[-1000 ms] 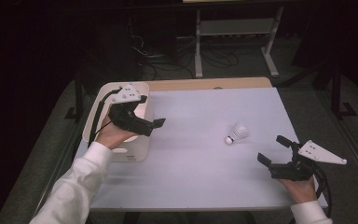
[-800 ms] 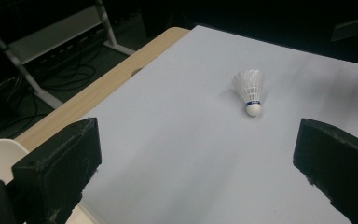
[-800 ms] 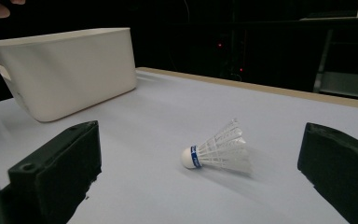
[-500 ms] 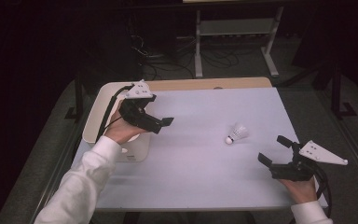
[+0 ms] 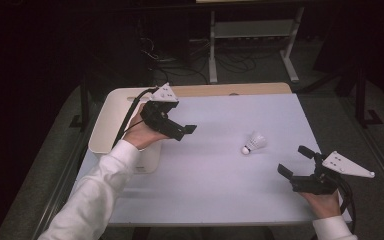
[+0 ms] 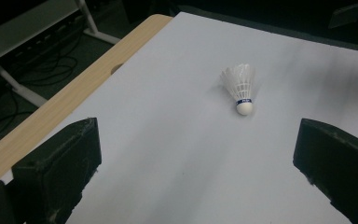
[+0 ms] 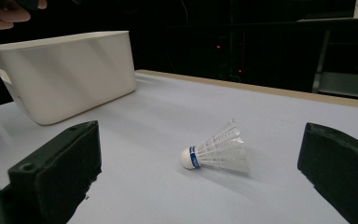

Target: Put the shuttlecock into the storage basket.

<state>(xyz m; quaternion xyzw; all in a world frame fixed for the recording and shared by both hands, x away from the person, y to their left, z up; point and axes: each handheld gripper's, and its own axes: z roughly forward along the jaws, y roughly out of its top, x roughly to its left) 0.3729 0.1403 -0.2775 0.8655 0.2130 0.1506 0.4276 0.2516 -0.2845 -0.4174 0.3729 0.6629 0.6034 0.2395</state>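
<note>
Left tool (image 5: 182, 131) moved tableward; white shuttlecock (image 5: 253, 143) on side, blue-banded cork.

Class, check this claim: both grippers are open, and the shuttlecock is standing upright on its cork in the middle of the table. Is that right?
Not quite. The shuttlecock lies on its side, not standing upright on its cork, as the right gripper view shows. The rest holds: the left gripper and right gripper both have their jaws apart.
</note>
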